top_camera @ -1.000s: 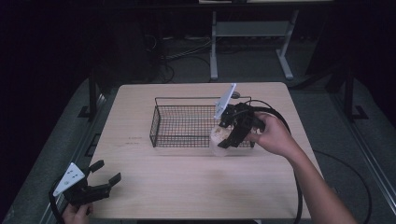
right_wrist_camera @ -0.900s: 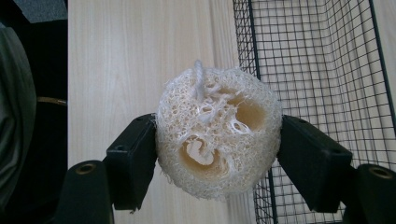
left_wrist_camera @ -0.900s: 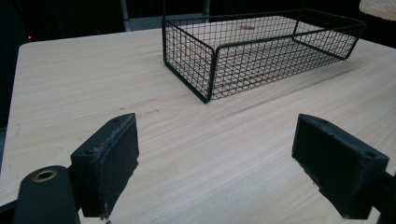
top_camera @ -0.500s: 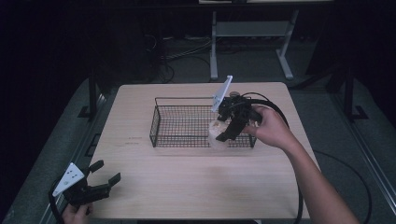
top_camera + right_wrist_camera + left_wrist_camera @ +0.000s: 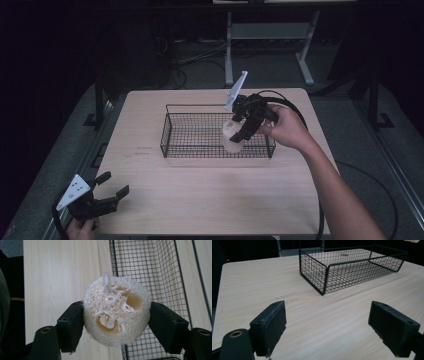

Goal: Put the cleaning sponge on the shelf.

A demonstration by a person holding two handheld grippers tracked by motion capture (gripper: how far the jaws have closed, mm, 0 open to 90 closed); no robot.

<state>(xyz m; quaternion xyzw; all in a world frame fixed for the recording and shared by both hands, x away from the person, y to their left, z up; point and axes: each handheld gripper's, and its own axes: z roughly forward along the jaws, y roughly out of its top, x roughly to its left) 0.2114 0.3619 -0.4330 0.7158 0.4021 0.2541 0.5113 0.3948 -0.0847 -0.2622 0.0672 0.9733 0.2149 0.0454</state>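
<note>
A pale, round, fibrous loofah sponge (image 5: 117,311) is pinched between the two black fingers of the right gripper (image 5: 117,322), one pad pressed on each side and its holed end face turned toward the camera in the right gripper view. In the high view the sponge (image 5: 233,136) is seen right of centre in the frame, held at the right portion of the black wire mesh basket (image 5: 172,131); whether it hangs above the basket floor or touches it cannot be told. In the right gripper view the basket's rim wire (image 5: 111,257) runs up the frame behind the sponge, with open mesh to the right and bare light wooden desk (image 5: 62,270) to the left. The left gripper (image 5: 107,192) is held at the lower left of the high view, fingers spread wide and empty, well apart from the basket (image 5: 352,267). The basket appears otherwise empty, so ample room is judged to remain.
</note>
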